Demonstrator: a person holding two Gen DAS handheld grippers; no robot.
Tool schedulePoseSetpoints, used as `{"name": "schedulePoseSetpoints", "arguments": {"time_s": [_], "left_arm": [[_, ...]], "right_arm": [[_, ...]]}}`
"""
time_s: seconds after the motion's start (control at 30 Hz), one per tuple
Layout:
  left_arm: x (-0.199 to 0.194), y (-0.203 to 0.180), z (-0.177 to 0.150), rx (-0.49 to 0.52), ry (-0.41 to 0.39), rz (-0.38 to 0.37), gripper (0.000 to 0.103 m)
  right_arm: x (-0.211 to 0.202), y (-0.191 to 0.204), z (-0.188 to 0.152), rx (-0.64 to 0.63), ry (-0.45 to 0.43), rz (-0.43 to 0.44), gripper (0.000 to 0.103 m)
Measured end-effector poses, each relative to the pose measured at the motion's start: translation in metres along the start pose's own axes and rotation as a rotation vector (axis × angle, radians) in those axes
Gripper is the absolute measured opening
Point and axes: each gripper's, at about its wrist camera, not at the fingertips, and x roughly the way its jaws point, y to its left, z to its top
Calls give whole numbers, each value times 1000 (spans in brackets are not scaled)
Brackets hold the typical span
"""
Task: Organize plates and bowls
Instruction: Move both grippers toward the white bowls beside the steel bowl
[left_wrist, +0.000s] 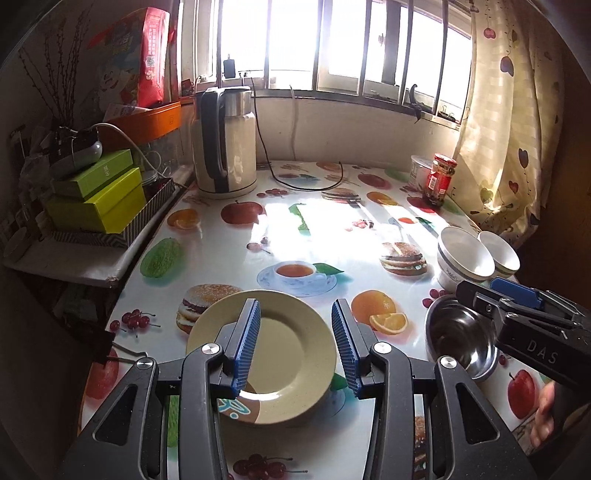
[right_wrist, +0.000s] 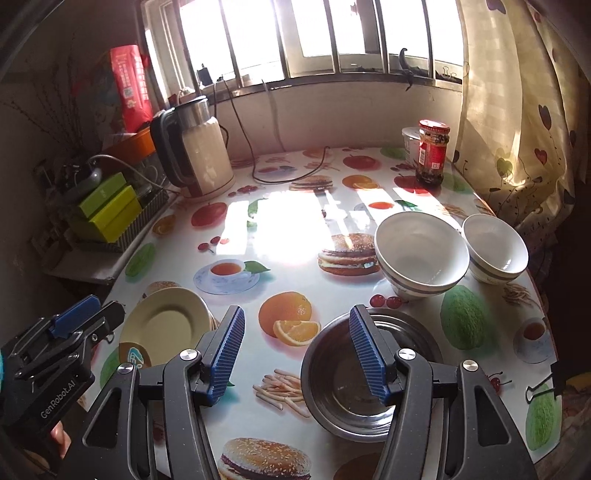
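Observation:
A beige plate (left_wrist: 291, 354) lies on the fruit-print table near the front; it also shows in the right wrist view (right_wrist: 168, 325). My left gripper (left_wrist: 295, 325) is open just above it, fingers astride its middle. A steel bowl (right_wrist: 340, 384) sits near the front right, also in the left wrist view (left_wrist: 454, 332). My right gripper (right_wrist: 297, 339) is open above it, its right finger (right_wrist: 367, 354) over the bowl's inside. Two white bowls with grey bands stand behind: a larger (right_wrist: 421, 251) and a smaller (right_wrist: 495, 247); the larger also shows in the left wrist view (left_wrist: 463, 258).
An electric kettle (left_wrist: 225, 144) with a black cord stands at the back left. A red-lidded jar (right_wrist: 432, 151) and a white tub (right_wrist: 410, 142) stand at the back right. Green boxes (left_wrist: 99, 199) sit on a side shelf at the left. A curtain (right_wrist: 517, 110) hangs at the right.

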Motion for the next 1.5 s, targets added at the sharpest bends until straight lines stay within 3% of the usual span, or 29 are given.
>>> {"name": "schedulePoseSetpoints", "arguments": {"time_s": [0.8, 1.2, 1.5], "left_arm": [[50, -77, 38, 128, 15, -96, 42], [88, -101, 57, 130, 67, -175, 41], [122, -128, 71, 111, 130, -289, 41]], "right_arm": [[0, -83, 17, 100, -11, -132, 60], [21, -125, 26, 163, 12, -175, 60], [40, -160, 28, 218, 38, -196, 60]]}}
